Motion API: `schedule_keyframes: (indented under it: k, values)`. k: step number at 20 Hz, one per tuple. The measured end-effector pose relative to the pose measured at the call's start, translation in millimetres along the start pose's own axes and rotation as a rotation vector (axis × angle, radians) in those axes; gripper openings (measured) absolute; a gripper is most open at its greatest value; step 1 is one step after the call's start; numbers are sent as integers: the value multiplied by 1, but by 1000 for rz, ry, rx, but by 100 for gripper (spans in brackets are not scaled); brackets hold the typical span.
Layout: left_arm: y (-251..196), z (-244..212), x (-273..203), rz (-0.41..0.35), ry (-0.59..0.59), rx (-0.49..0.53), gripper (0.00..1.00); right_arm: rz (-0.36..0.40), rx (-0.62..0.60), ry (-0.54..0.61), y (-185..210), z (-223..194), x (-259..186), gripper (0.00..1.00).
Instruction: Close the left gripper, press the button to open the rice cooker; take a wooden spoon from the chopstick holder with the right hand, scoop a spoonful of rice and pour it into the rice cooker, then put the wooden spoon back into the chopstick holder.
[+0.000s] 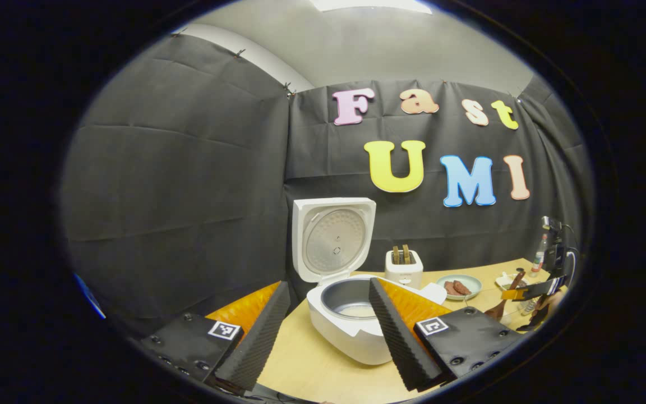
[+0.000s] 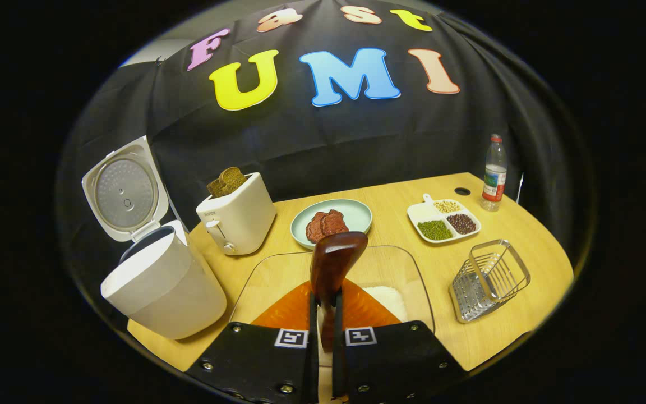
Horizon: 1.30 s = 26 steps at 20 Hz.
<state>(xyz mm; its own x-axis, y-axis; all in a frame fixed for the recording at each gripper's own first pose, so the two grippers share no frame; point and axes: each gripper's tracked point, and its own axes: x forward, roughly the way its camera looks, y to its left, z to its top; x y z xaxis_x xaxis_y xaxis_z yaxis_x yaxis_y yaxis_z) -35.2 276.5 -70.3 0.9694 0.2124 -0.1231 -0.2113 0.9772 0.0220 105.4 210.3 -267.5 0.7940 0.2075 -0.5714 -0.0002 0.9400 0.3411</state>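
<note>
**Spoon in your right gripper, cooker lid up**

While your right gripper point(image 2: 326, 314) clamps the handle of the wooden spoon point(image 2: 331, 266) between both fingers, the spoon's bowl points away from you above a clear glass dish point(image 2: 413, 269). That dish sits at the table's point(image 2: 525, 314) near edge, with a heap of white rice point(image 2: 387, 300) in its right half. In the left gripper view you can see the same gripper far off at the right edge of the table, spoon in its grasp.

Your left gripper point(image 1: 328, 328) stands wide apart, with nothing between its fingers, just in front of the rice cooker point(image 1: 351, 331). The cooker is at the table's left edge; its lid point(image 1: 333, 241) stands upright and the inner pot point(image 1: 351, 297) is exposed.

Behind the cooker, towards the far edge, a toaster point(image 2: 239, 219) holds two slices of bread. Next to it to the right is a plate point(image 2: 356, 216) with two dark patties, then a divided tray point(image 2: 429, 213) of beans. A water bottle point(image 2: 494, 174) stands at the far right corner. The wire holder point(image 2: 488, 278) is near the right edge, tilted over on its side, just beside the glass dish.
</note>
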Motion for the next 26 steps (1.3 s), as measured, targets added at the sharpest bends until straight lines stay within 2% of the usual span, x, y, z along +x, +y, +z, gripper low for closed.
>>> schedule_keyframes:
  k: [3, 4, 10, 12, 13, 14, 18, 20, 21, 22, 23, 26]
  values:
    - [1, 0, 0, -6, 2, -4, 100, 19, 141, 17, -3, -1, 0, 10]
    - [2, 1, 0, -6, 0, -1, 98, 23, 206, 24, -7, -1, 1, 10]
    - [1, 5, 2, -11, -2, 9, 100, 47, 645, 53, -36, 2, 3, 10]
    - [0, 8, 1, -12, -8, 16, 98, 59, 723, 31, -45, 10, -1, 10]
    - [-1, 9, 0, -13, -8, 18, 92, 64, 749, 21, -46, 14, -2, 10]
    - [-2, 9, 1, -14, -9, 19, 100, 77, 779, 14, -49, 19, -4, 10]
    - [-8, 6, 2, -16, -5, 4, 100, 216, 966, 13, -35, 45, -13, 10]
    - [-8, 4, 1, -12, -6, -4, 98, 279, 1018, 6, -21, 59, -16, 10]
    - [-7, 3, 1, -7, -5, -6, 100, 303, 1025, 11, -13, 63, -17, 10]
    - [-6, 2, 0, -2, -5, -7, 100, 330, 1020, 19, -2, 69, -18, 14]
    - [-2, 1, -1, 6, -4, -7, 100, 354, 1005, 25, 9, 73, -17, 10]
    - [10, 0, -7, 37, 0, -14, 100, 413, 963, 24, 40, 90, -13, 10]
